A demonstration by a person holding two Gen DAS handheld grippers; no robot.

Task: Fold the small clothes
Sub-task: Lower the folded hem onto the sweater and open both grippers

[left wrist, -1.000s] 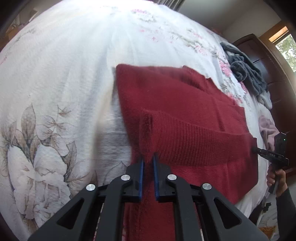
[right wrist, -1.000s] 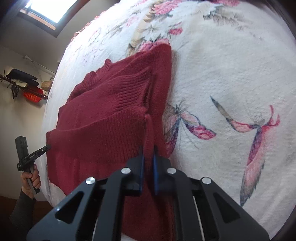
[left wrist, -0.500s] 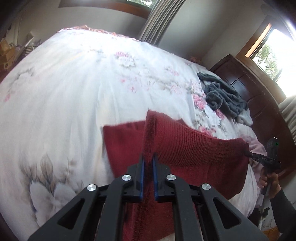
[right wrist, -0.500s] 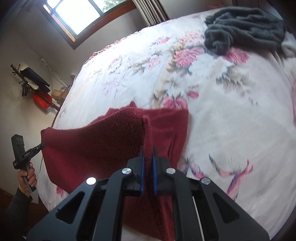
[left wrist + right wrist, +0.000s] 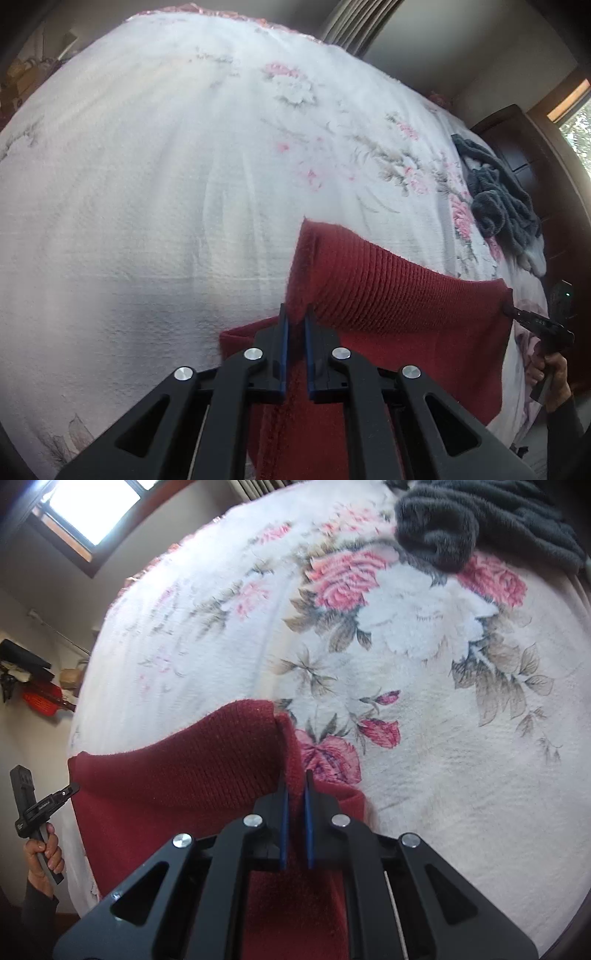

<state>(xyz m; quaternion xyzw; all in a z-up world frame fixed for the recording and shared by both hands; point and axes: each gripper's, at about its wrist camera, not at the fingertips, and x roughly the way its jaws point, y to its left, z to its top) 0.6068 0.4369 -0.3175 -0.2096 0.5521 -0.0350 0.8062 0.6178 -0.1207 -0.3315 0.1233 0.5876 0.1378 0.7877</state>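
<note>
My left gripper [image 5: 295,321] and right gripper [image 5: 294,779] each pinch a corner of the red sweater's [image 5: 406,295] ribbed hem, now lifted well clear of the floral bedspread [image 5: 184,184], where a second ago it lay flat. The fold is under way. Beyond, a grey garment [image 5: 461,528] waits.

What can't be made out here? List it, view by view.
- Left wrist view: the lower part of the red sweater is hidden behind the left gripper and cut off by the bottom edge.
- Right wrist view: the right gripper covers the sweater's near part; its shape there is unknown.
- Both views: the grey clothes lie bunched at the frame edge, so their type is unclear.
</note>
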